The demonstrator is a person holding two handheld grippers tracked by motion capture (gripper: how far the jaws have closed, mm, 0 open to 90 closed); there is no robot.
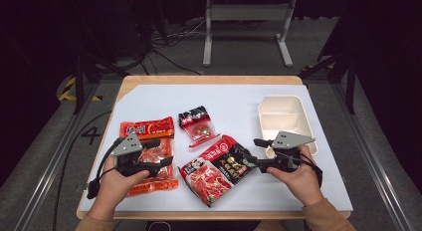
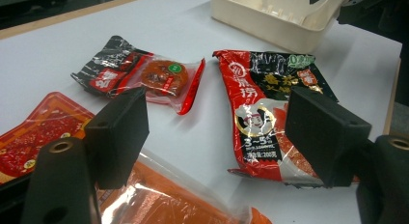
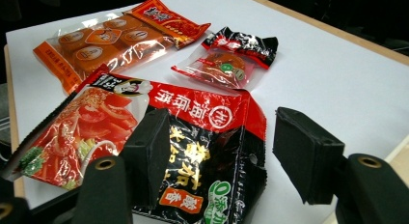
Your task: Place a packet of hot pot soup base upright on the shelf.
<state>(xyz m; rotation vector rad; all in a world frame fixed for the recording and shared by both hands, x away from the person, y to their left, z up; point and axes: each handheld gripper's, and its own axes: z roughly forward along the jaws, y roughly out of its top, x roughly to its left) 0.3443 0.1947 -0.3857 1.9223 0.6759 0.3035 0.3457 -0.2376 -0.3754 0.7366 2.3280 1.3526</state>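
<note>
Three food packets lie on the white table top. A long orange-and-red packet [image 1: 148, 129] is at the left, and my left gripper [image 1: 161, 151] hovers open over its near half. A small black-and-red packet [image 1: 198, 125] sits in the middle. A large red-and-black packet [image 1: 216, 169] lies in front. My right gripper [image 1: 258, 152] stands open at that packet's right end, with nothing between its jaws. In the left gripper view, the open left gripper [image 2: 219, 137] faces the large packet [image 2: 263, 113] and the small packet [image 2: 144, 72]. In the right gripper view, the right gripper [image 3: 226, 156] straddles the black end of the large packet [image 3: 144, 122].
A cream compartment tray [image 1: 284, 119] stands at the right, just behind my right hand. Bare white surface stretches behind the packets. The table's wooden edge [image 1: 209, 79] runs along the back, with a metal frame and cables on the floor beyond.
</note>
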